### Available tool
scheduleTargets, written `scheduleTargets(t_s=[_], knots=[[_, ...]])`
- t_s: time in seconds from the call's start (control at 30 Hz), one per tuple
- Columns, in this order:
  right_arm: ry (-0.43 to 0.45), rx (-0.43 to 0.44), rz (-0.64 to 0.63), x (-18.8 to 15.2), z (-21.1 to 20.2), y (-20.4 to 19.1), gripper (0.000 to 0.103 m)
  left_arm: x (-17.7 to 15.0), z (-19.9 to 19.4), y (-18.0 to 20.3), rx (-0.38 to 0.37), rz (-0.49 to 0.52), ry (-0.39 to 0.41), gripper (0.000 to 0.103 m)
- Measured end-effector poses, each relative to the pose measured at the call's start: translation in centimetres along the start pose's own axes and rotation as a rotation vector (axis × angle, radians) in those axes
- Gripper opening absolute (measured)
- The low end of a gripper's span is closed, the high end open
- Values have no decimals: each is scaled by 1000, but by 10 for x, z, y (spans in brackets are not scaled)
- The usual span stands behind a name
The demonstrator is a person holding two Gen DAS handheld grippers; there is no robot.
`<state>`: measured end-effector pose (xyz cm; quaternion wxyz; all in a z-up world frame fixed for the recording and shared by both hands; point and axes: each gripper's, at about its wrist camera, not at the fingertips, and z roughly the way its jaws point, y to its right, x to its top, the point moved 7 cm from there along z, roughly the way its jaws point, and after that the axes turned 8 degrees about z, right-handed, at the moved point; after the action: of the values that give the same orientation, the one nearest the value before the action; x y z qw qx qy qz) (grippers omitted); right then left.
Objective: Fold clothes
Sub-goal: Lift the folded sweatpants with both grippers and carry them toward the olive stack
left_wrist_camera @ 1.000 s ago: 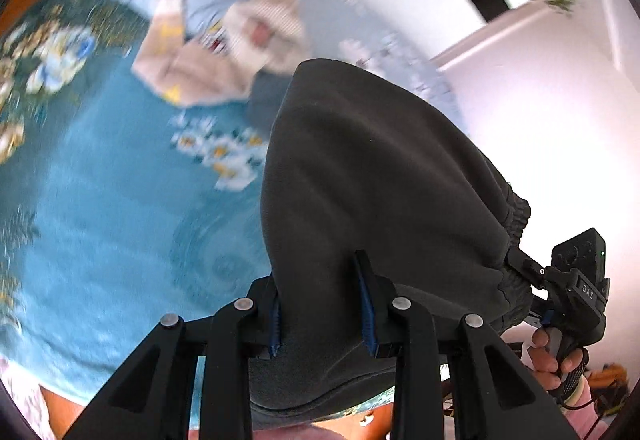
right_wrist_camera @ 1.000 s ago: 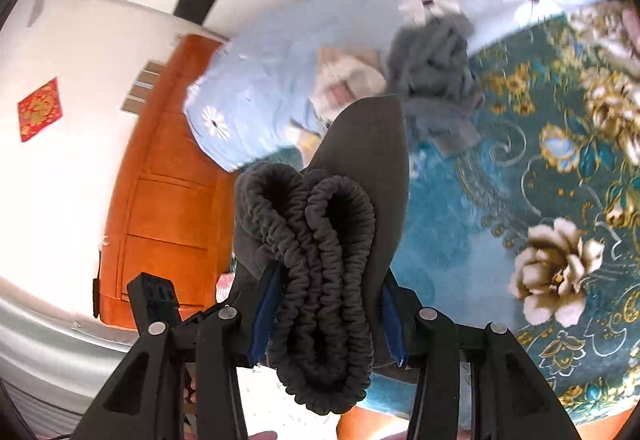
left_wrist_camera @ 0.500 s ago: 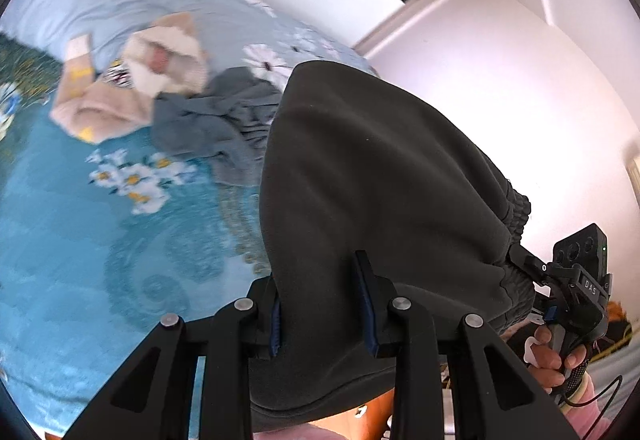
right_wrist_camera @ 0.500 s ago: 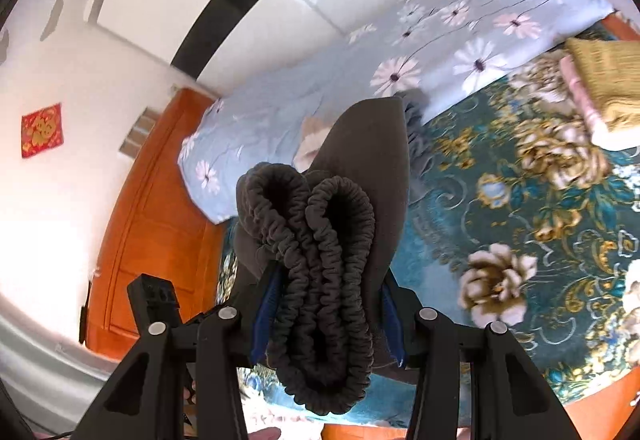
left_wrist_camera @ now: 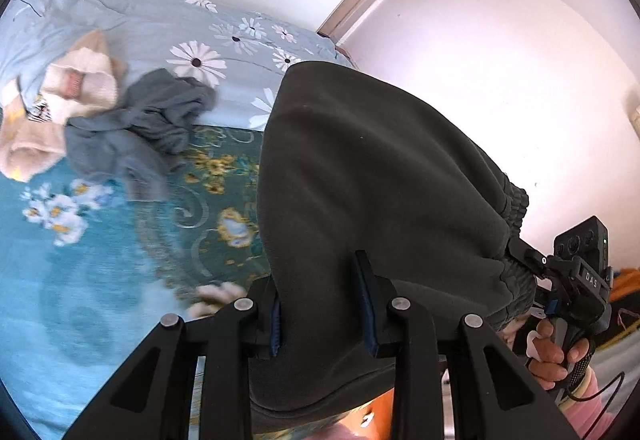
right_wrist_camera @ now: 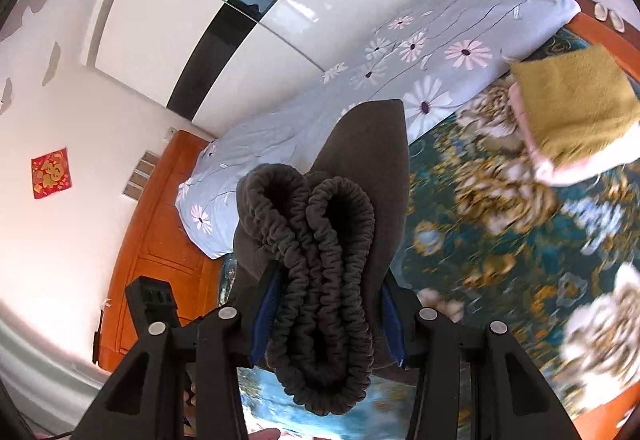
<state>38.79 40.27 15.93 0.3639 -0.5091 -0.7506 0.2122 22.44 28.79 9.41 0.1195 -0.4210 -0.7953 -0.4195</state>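
The garment is a pair of dark grey fleece trousers (left_wrist_camera: 372, 176), matte and soft-napped, with a ruched elastic waistband (right_wrist_camera: 320, 280) gathered in tight ridges. It is held in the air above the bed, spanning both grippers.

The left gripper (left_wrist_camera: 324, 310) is clenched on a smooth, folded fabric edge; blue pads press the cloth on both sides. The right gripper (right_wrist_camera: 326, 304) is clenched on the doubled waistband, which bulges between its fingers and loops below them. In the left wrist view the right gripper appears at the lower right, held by the right hand (left_wrist_camera: 556, 352), with the waistband bunched at its tip.

The long axis of the trousers runs away from both cameras, out over the bed; in the right wrist view the cloth narrows to a flat, squared far end.

Below lies a teal floral bedspread (left_wrist_camera: 80, 272), motion-blurred in places. A pale blue daisy-print quilt (right_wrist_camera: 400, 80) lies along its far side. A crumpled grey garment (left_wrist_camera: 140, 128) and a cream fleece garment (left_wrist_camera: 48, 112) lie touching each other. A mustard-yellow folded towel (right_wrist_camera: 576, 108) lies well apart. An orange wooden headboard (right_wrist_camera: 160, 240) and glossy white wardrobe doors (right_wrist_camera: 180, 20) bound the bed.
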Motion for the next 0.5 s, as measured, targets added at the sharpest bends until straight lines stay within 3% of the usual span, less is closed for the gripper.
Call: scheduleTargets(t_s=[0.33,0.5], knots=[[-97,-16,-56,128,-88,123,49,-7,121,147,41,-59,-81,29],[-98,25,13,156,-109,175,49,2,160,184,84,-18,-145,29]])
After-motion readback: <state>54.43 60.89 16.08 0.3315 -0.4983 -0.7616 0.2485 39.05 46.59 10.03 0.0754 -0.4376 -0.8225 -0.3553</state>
